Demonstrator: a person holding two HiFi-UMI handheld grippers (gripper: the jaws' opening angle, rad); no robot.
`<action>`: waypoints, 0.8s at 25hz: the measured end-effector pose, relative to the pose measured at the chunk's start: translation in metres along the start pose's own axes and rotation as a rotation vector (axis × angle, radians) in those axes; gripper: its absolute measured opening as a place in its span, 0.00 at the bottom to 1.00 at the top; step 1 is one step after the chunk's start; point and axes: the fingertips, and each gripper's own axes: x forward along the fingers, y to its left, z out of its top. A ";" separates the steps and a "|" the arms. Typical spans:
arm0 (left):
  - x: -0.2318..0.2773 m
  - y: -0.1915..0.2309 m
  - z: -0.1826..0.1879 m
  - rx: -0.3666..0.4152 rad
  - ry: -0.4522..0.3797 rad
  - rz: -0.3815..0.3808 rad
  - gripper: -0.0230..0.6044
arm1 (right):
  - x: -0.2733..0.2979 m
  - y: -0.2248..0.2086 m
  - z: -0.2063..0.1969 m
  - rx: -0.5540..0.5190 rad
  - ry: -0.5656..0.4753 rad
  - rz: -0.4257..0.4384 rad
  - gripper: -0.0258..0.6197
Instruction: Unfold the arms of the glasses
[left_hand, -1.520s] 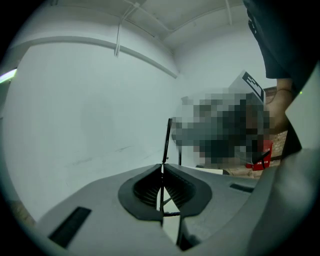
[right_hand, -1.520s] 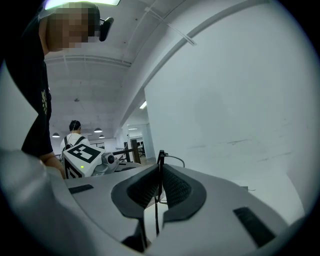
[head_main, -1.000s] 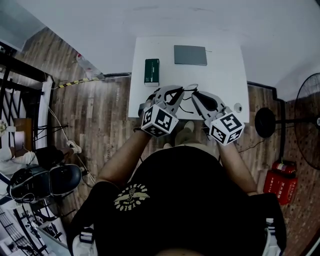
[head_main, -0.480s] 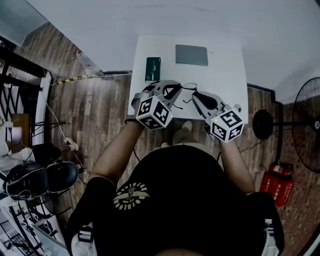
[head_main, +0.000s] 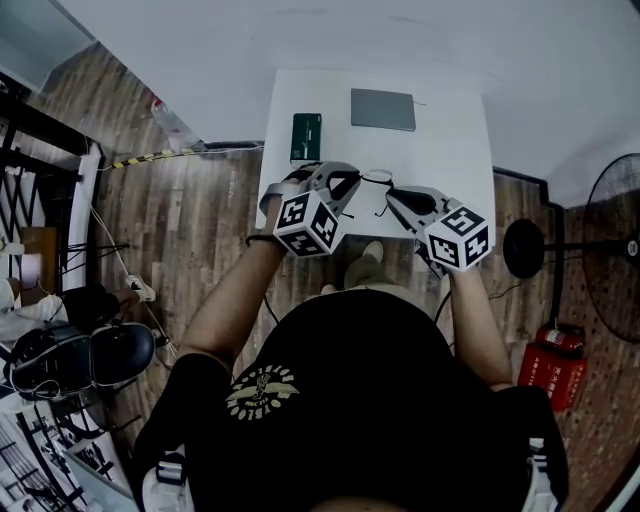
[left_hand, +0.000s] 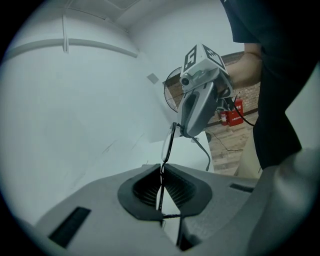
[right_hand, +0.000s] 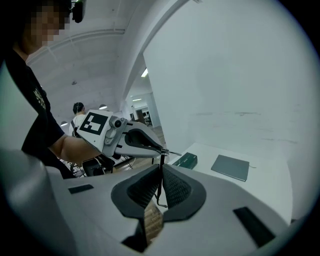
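No brand or word can be read: the marker cubes carry only black and white square patterns, the small green box (head_main: 306, 137) shows no legible label, and the white print on the red object (head_main: 555, 365) on the wooden floor is too small to read. The black shirt (head_main: 380, 420) has a pale round emblem whose letters I cannot make out. Compared with 1 second ago, the cube of the left gripper (head_main: 352, 182) has rolled and sits a little higher in the head view, the cube of the right gripper (head_main: 392, 198) has turned outward to the right, and 1 round lens of the glasses (head_main: 378, 178) now shows as a clear ring between the 2 tools. The glasses are thin, dark and wire-like, held in the air over the near part of the white surface (head_main: 450, 140), between the 2 grippers. The left gripper view shows its ribbed dark pads pressed together on the thin rim, with the lens rising just beyond them. In the right gripper view the jaws are also nearly closed and pinch a slim dark arm of the glasses that stands upright between the pads. Both grippers have smooth grey plastic shells. A flat grey case (head_main: 382, 109), rectangular and matte, lies at the far side of the surface, well apart from the green box on its left.
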 end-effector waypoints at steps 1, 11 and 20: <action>0.001 -0.002 -0.001 0.000 0.002 -0.003 0.07 | 0.000 -0.001 -0.002 -0.001 0.019 0.006 0.07; 0.001 -0.008 -0.003 -0.005 0.011 -0.006 0.07 | -0.003 -0.003 -0.011 -0.036 0.163 0.040 0.07; 0.003 -0.006 -0.009 -0.022 0.014 0.007 0.07 | 0.001 -0.004 -0.008 -0.042 0.185 0.039 0.07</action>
